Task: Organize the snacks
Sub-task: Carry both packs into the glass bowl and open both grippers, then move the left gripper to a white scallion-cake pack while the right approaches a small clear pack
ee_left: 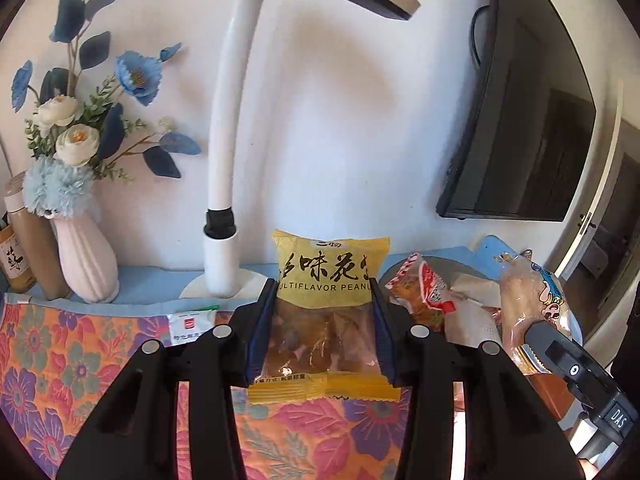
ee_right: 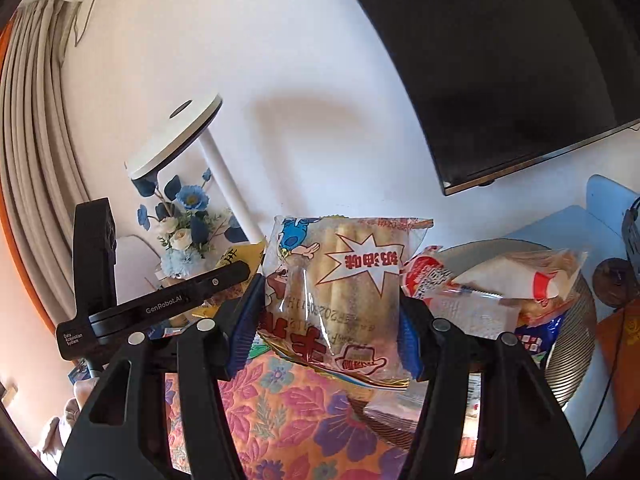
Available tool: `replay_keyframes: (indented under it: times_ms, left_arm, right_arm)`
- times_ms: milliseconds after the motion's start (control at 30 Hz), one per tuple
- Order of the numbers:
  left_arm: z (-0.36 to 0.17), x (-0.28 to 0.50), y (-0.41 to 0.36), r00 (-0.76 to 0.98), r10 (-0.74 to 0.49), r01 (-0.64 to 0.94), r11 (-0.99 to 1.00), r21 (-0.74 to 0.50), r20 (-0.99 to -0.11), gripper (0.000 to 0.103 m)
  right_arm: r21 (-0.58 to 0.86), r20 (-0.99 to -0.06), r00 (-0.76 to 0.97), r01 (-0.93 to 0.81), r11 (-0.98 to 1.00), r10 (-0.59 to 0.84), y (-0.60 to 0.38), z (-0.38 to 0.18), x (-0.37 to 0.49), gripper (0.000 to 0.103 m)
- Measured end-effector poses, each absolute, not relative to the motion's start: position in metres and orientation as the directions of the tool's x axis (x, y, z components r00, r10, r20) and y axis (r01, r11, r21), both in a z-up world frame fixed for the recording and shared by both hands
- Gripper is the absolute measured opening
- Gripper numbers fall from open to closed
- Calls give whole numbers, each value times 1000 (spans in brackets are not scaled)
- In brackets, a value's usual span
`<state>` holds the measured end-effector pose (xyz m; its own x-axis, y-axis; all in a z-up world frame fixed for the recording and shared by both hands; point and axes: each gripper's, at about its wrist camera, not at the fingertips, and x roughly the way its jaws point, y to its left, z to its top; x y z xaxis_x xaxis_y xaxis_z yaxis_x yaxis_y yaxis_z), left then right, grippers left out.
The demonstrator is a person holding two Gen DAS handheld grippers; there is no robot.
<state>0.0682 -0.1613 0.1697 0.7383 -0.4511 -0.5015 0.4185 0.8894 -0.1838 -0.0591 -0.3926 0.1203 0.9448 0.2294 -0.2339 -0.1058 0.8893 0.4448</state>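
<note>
I have a packet in each gripper, both lifted clear of the floral cloth (ee_left: 72, 352). The left gripper (ee_left: 322, 312) is clamped on the yellow peanut packet (ee_left: 330, 280), which stands upright at the centre of the left view, its pads pressing the clear lower half from both sides. The right gripper (ee_right: 328, 316) holds the clear biscuit packet (ee_right: 340, 280) at the centre of the right view, printed side upside down. Both look light and crinkly; I judge the film slippery and the biscuits breakable, so a hold across the filled middle suits better than the sealed edges. Both grippers point slightly downward towards the wall. More snacks lie on the grey plate (ee_right: 576, 320), at the right of both views.
</note>
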Motion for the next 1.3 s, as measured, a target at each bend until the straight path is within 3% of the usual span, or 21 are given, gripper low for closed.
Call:
replay_keyframes:
  times_ms: [67,167,300,333,400,467,500,533,1033,1167,1300]
  left_arm:
    - [171,73,-194,710,-483,461,869,-181,-512,42]
    - [159,86,-229,593,-611,522,787,-329,-524,42]
    - [142,96,-271,546,-609,537,781,-319,-575,42]
    - [139,96,-278,543,-607,542,781,-311,-580,42]
    - [131,99,-292,538,-585,549,789,-275,-606,45]
    - [118,107,-307,518,-527,538,813,-222,-674,57]
    - [112,110,-311,520,-498,522,828,-203,-694,84]
    - [109,112,-309,532,-481,505,841,-195,-697,98]
    - [129,117,-248,615,-423,404,894,-195,-665,98]
    - [136,119,-218,642,-378,358,917,-176,-667,98]
    - [142,126,-175,664,-320,285,944,-167,-676,98]
  right_arm:
    - [459,-247,950,-60,887,192,-420,118,-61,60]
    - [461,-293,946,11,887,140,-447,110,-59,60]
    - [503,-305,941,31,864,144,-472,95,-61,60]
    - [502,-332,931,39,864,151,-474,89,-56,62]
    - [478,-429,890,80,875,153,-474,76,-40,76]
    - [473,-461,877,113,874,136,-476,66,-35,100]
    - [476,-463,879,140,868,112,-478,64,-37,100]
    - [486,-456,884,151,861,102,-480,63,-40,100]
    - [420,-419,907,234,877,-41,-467,106,-59,100]
    - [403,-396,918,147,903,27,-439,133,-47,100]
    - [363,-434,890,32,931,139,-390,152,-10,100]
